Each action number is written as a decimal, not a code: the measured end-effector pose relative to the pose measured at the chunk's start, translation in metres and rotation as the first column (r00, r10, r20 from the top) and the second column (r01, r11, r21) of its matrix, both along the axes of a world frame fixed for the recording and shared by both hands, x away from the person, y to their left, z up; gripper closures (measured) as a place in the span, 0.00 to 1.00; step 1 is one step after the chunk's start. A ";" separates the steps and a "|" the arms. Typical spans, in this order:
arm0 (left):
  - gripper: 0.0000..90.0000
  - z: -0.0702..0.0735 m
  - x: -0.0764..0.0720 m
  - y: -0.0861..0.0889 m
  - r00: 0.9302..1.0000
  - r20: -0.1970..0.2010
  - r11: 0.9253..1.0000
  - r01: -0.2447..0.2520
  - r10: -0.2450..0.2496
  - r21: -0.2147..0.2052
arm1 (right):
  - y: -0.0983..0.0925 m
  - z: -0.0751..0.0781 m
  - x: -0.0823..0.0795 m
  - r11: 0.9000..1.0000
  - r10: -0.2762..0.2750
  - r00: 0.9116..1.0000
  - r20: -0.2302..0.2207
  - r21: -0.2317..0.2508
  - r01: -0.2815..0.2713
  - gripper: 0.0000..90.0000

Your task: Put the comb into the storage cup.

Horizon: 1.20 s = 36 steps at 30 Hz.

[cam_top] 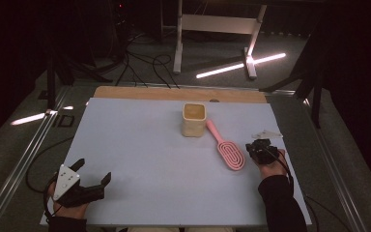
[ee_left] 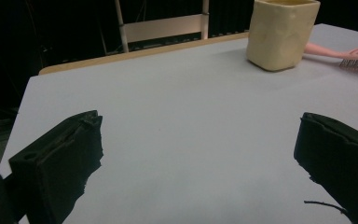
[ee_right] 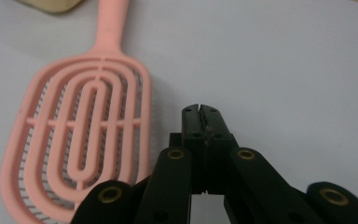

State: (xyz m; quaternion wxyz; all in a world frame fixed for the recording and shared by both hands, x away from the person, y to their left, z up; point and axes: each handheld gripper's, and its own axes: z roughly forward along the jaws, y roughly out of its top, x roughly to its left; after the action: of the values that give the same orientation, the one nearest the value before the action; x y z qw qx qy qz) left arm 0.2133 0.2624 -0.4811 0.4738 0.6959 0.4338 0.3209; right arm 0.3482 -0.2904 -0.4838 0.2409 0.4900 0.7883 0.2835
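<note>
A pink hairbrush (cam_top: 227,147) lies on the white table, bristles down, its handle pointing toward a cream square cup (cam_top: 193,119). My right gripper (cam_top: 256,147) sits just right of the brush head, low over the table. In the right gripper view its jaws (ee_right: 199,111) are pressed together with nothing between them, and the brush head (ee_right: 81,140) lies to their left. My left gripper (cam_top: 94,181) rests near the front left corner, jaws wide apart. The left gripper view shows bare table between the jaws (ee_left: 200,149), with the cup (ee_left: 282,32) and brush (ee_left: 349,56) far off.
A small white scrap (cam_top: 266,133) lies near the table's right edge behind my right gripper. A wooden strip (cam_top: 178,93) runs along the far edge. Beyond it stand a white frame's legs (cam_top: 215,34) and cables on the dark floor.
</note>
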 end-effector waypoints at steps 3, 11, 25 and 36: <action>0.02 0.000 0.000 0.000 1.000 0.000 1.000 0.000 0.000 -0.002 | 0.002 -0.003 -0.001 1.000 0.018 1.000 -0.016 -0.025 -0.019 1.00; 0.02 0.000 0.000 0.000 1.000 0.002 1.000 -0.001 0.001 -0.003 | 0.012 -0.005 -0.007 0.996 0.057 0.998 -0.026 -0.064 -0.058 1.00; 0.02 -0.001 0.000 -0.001 1.000 0.002 1.000 -0.001 0.001 -0.001 | 0.033 -0.007 -0.019 0.986 0.129 0.991 -0.019 -0.100 -0.130 1.00; 0.02 -0.001 0.000 -0.001 1.000 0.000 1.000 -0.002 0.002 0.000 | 0.057 -0.011 -0.030 0.971 0.211 0.977 -0.026 -0.110 -0.213 1.00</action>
State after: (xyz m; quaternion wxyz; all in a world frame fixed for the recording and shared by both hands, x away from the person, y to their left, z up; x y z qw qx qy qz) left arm 0.2132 0.2618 -0.4819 0.4733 0.6957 0.4345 0.3213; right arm 0.3181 -0.2338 -0.4949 0.2306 0.3908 0.8525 0.2595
